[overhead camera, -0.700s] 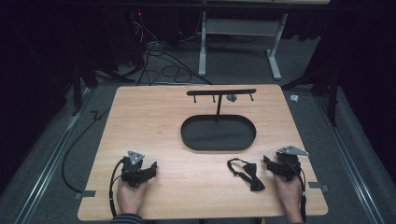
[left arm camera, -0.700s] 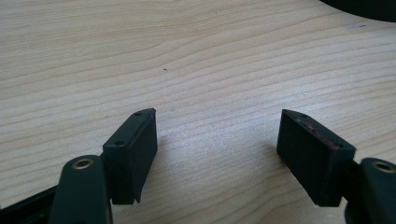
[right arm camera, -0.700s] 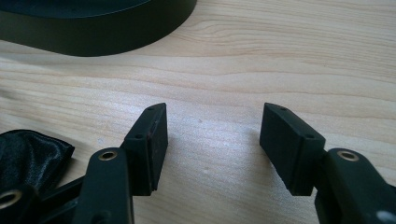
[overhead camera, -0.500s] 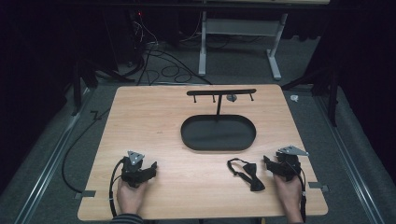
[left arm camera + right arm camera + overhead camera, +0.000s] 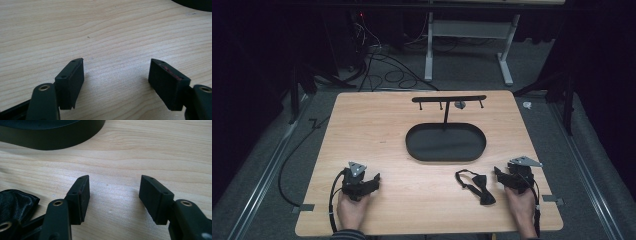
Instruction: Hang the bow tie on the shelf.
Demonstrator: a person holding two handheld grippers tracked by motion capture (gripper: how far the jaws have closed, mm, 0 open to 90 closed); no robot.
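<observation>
We're resting the right gripper (image 5: 503, 176) with jaws spread and empty, the black satin bow tie (image 5: 477, 185) lying just left of it, far from the left gripper (image 5: 369, 181).

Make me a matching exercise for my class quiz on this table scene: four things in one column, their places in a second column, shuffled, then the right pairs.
Things:
1. bow tie
2. oval tray
3. left claw
4. hanger bar

Places:
A. near the table's far edge, on a post rising from the tray
B. near the front edge, left side, jaws open on bare wood
C. middle of the table
D. flat on the wood just left of the right claw

Pairs: 1-D, 2-C, 3-B, 4-A
</observation>
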